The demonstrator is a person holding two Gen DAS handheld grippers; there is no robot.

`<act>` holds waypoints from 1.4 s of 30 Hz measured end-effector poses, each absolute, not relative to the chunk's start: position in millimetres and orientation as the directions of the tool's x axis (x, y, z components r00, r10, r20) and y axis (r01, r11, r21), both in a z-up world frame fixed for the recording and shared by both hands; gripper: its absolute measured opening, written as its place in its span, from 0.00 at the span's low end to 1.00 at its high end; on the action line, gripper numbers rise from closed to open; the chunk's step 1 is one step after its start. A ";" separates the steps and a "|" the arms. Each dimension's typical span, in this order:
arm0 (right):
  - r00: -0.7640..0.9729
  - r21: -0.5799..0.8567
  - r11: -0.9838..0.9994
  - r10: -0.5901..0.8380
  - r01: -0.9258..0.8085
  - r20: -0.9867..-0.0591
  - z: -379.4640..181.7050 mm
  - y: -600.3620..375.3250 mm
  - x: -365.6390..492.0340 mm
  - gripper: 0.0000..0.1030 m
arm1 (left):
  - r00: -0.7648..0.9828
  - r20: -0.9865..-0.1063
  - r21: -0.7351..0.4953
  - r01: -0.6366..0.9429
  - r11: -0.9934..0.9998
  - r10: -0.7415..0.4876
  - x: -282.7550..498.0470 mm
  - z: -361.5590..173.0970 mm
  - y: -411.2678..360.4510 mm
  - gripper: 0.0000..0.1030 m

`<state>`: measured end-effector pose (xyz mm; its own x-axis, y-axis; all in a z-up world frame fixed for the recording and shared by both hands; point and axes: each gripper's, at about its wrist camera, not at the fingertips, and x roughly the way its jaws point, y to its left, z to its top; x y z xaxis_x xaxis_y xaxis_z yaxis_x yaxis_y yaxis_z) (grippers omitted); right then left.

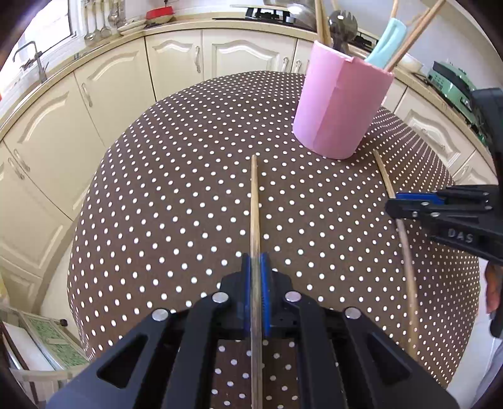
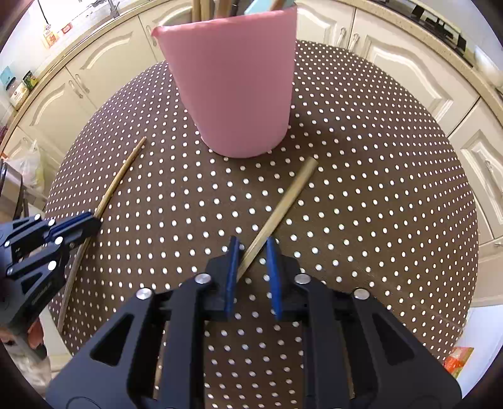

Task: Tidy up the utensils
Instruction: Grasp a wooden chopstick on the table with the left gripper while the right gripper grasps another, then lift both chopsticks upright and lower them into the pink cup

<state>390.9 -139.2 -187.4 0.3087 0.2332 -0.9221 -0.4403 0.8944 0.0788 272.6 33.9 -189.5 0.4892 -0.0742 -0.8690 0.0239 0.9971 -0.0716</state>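
- Left tongs point(image 1: 256, 262): blue pads drawn together and clamped on a thin chopstick point(image 1: 255, 204), which runs straight out ahead between the pads
- The tip of the thin chopstick points forward and ends short of the pink holder point(image 1: 339, 103); whether this stick is off the cloth, cannot tell
- Right tongs point(image 2: 253, 250): pads stand apart with a thicker chopstick point(image 2: 283, 207) between them; a gap shows on the right pad's side, and the stick's near end runs close along the left pad
- The thicker chopstick lies on the dotted tablecloth point(image 2: 377, 188), slanting forward and to the right of the right tongs; its blunt far end stops just short of the holder's base
- Pink holder stands upright on the cloth, directly ahead of the right tongs and ahead-right of the left tongs, clear of both
- Holder contents: wooden handles, a teal spatula point(image 1: 388, 41), a dark slotted spoon point(image 1: 342, 25)
- From the right wrist view, the left tongs point(image 2: 89, 220) sit to the left, well apart from the right tongs; from the left wrist view, the right tongs point(image 1: 393, 206) sit off to the right across the thicker stick
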 end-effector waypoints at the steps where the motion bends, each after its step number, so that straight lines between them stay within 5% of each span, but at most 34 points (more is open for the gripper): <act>1: 0.296 0.086 0.891 0.237 -0.446 -0.925 -187.0 -141.5 391.7 0.11 | 0.484 -0.872 -0.063 0.032 0.998 -0.070 275.3 -188.8 32.9 0.06; 19: 0.259 0.008 0.864 0.160 -0.504 -0.953 -183.8 -108.6 376.8 0.06 | 0.447 -0.890 -0.056 0.087 0.995 -0.089 296.3 -188.9 25.4 0.06; 42: 0.454 0.147 0.885 0.361 -0.441 -0.815 -138.4 -178.6 329.5 0.05 | 0.646 -0.747 -0.158 0.059 0.986 -0.158 259.8 -148.8 44.0 0.06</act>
